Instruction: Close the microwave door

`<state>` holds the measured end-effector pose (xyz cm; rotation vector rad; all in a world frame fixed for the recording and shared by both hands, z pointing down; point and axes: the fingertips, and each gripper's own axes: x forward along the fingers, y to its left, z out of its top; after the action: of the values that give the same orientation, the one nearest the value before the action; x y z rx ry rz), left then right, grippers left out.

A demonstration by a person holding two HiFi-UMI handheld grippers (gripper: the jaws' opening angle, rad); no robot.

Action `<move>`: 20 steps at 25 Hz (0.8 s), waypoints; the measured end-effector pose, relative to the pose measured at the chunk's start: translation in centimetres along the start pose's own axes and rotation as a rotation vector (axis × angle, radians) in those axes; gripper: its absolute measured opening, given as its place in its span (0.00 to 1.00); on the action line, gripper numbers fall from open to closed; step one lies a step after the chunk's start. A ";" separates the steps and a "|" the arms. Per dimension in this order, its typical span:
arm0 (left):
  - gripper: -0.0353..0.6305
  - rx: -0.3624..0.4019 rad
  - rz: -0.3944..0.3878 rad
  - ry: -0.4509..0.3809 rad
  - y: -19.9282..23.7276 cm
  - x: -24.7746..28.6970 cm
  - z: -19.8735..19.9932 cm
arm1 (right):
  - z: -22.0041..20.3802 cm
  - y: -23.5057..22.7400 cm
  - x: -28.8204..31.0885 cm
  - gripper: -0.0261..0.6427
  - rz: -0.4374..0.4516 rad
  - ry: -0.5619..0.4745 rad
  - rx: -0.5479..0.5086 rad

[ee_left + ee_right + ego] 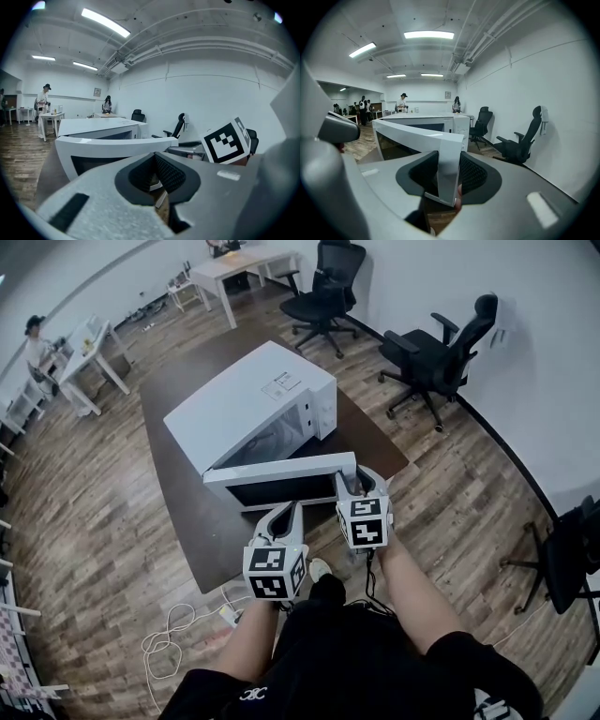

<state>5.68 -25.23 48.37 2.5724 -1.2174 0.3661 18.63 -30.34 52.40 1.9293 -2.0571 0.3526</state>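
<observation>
A white microwave (253,399) stands on a dark table (173,381). Its door (281,479) is swung out toward me, almost at a right angle to the body. My right gripper (354,486) is shut on the free end of the door; in the right gripper view the white door edge (446,164) sits between the two dark pads. My left gripper (286,514) hangs just in front of the door's dark window (101,161), apart from it. Its tips meet, with nothing between them (155,161).
Two black office chairs (323,296) (441,352) stand beyond the table to the right. White desks (244,268) (89,348) and a person (37,338) are at the back. A white cable (173,638) lies on the wood floor at my left.
</observation>
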 end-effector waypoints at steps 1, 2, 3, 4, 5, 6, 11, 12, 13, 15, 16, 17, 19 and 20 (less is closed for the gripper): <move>0.07 -0.001 -0.003 -0.001 0.2 0.5 0.3 | 0.2 -0.2 0.5 0.28 -0.002 0.004 -0.002; 0.07 -0.001 -0.006 -0.002 0.3 0.9 0.6 | 0.4 -0.4 0.9 0.28 -0.003 0.006 -0.002; 0.07 0.000 -0.007 -0.003 0.5 1.4 1.0 | 0.6 -0.5 1.4 0.28 -0.003 0.006 -0.002; 0.07 0.002 -0.008 -0.004 0.8 1.9 1.3 | 0.9 -0.7 1.9 0.28 -0.002 0.004 -0.003; 0.07 0.003 -0.007 -0.005 1.1 2.3 1.7 | 1.1 -0.9 2.4 0.28 -0.002 0.003 -0.003; 0.07 0.003 -0.005 -0.005 1.4 2.8 2.0 | 1.4 -1.1 3.0 0.28 -0.003 0.003 -0.002; 0.07 -0.008 0.001 -0.006 3.3 4.7 3.1 | 2.5 -1.7 6.0 0.28 0.010 0.017 0.002; 0.07 -0.009 -0.003 -0.007 3.5 4.9 3.2 | 2.7 -1.8 6.5 0.28 0.017 0.020 -0.002; 0.07 -0.009 -0.011 -0.010 3.7 5.2 3.4 | 2.9 -1.9 7.0 0.28 0.025 0.022 -0.008; 0.07 -0.005 -0.030 -0.019 3.9 5.7 3.8 | 3.3 -1.9 8.0 0.28 0.042 0.023 -0.020; 0.07 -0.003 -0.036 -0.024 4.1 6.0 4.0 | 3.5 -2.0 8.5 0.28 0.047 0.023 -0.025; 0.07 -0.003 -0.038 -0.027 4.2 6.3 4.2 | 3.7 -2.0 9.1 0.28 0.050 0.024 -0.031; 0.07 -0.006 -0.038 -0.029 4.8 6.9 4.4 | 4.2 -2.0 10.0 0.28 0.057 0.029 -0.040; 0.07 -0.009 -0.037 -0.028 5.0 7.2 4.5 | 4.4 -1.9 10.5 0.28 0.065 0.031 -0.045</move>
<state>6.70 -35.03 47.27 2.5972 -1.1764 0.3171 19.78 -41.84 52.24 1.8237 -2.0931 0.3456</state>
